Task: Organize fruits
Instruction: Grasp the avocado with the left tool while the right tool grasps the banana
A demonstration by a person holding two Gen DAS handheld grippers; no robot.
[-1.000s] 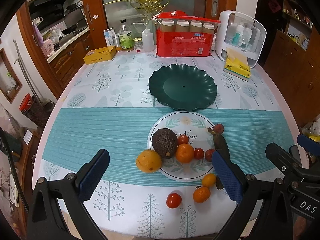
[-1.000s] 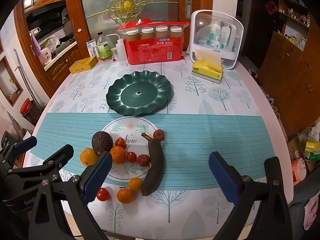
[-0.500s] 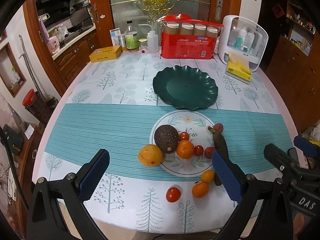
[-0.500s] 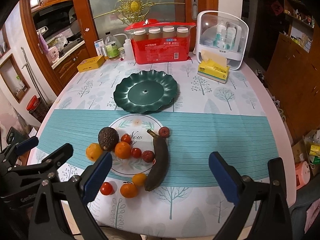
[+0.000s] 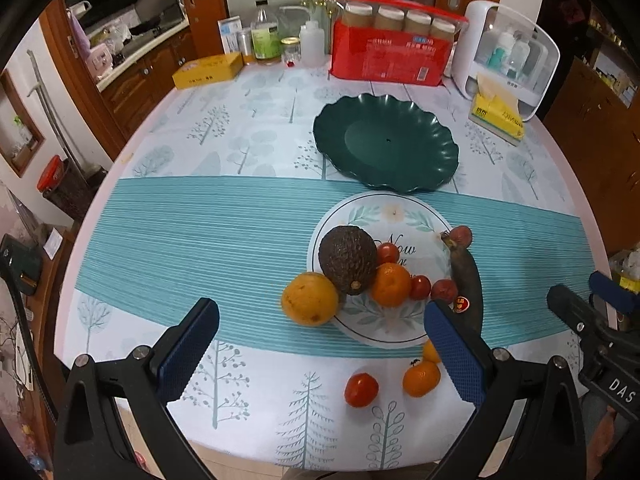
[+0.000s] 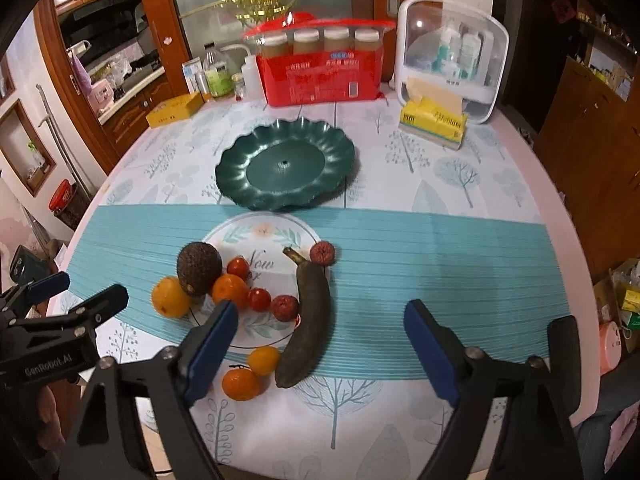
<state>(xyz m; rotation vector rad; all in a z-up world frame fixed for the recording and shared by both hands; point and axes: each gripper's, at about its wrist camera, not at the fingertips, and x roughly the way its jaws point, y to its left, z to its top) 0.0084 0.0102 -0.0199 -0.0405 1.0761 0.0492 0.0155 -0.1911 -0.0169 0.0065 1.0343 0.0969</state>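
— What do I see of my rig from here?

— I see two black plastic grippers: the left gripper (image 5: 320, 346) and the right gripper (image 6: 318, 346), each with blue, diamond-textured rubber pads (image 5: 188, 354) and silver screws (image 5: 83, 360) at the joints.

— Any markings?

— I read white "DAS" lettering (image 5: 621, 390) on one body and "GenRobot.AI" lettering (image 6: 54, 365) on the other.

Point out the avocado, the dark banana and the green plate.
avocado (image 5: 347, 258), left wrist view, middle of its dark skin.
dark banana (image 6: 310, 320), right wrist view, mid-body.
green plate (image 6: 240, 168), right wrist view, left part of its scalloped rim.
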